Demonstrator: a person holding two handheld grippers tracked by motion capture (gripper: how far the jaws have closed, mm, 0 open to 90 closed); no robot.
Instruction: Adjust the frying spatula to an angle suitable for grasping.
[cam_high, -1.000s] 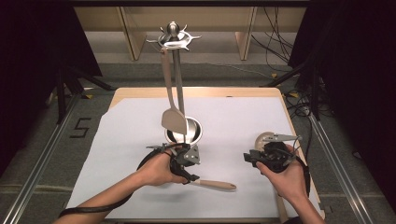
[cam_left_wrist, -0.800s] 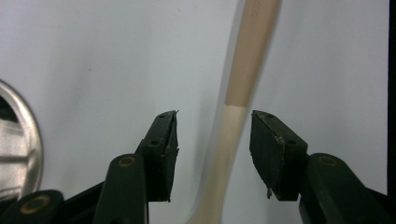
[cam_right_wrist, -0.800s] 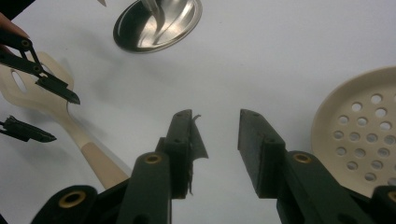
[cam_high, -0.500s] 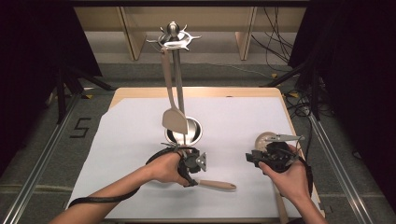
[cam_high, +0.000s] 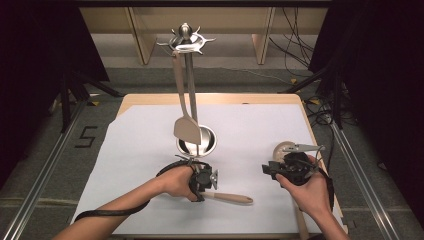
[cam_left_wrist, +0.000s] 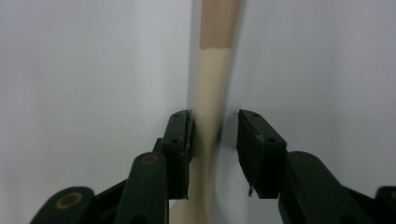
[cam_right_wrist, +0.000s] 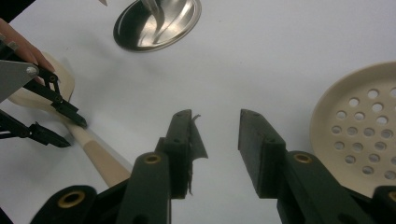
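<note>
A beige utensil with a wooden handle (cam_high: 232, 198) lies flat on the white sheet near the front. My left gripper (cam_high: 202, 182) is down over its neck. In the left gripper view the jaws straddle the beige shaft (cam_left_wrist: 212, 70); they have just been closing. The left pad touches the shaft and a narrow gap remains at the right pad. My right gripper (cam_high: 270, 170) hovers open with nothing between its jaws (cam_right_wrist: 215, 119), beside a beige perforated skimmer (cam_right_wrist: 359, 126) that also shows in the high view (cam_high: 284, 148).
A steel utensil stand (cam_high: 186, 42) rises from a round base (cam_high: 206, 142) at mid table, with a beige spatula (cam_high: 186, 129) hanging from it. The white sheet (cam_high: 125, 150) covers most of the wooden table. Cables lie on the floor at the back right.
My left hand has sunk a little onto the utensil's neck and its jaws have narrowed around it. The right hand has kept still.
</note>
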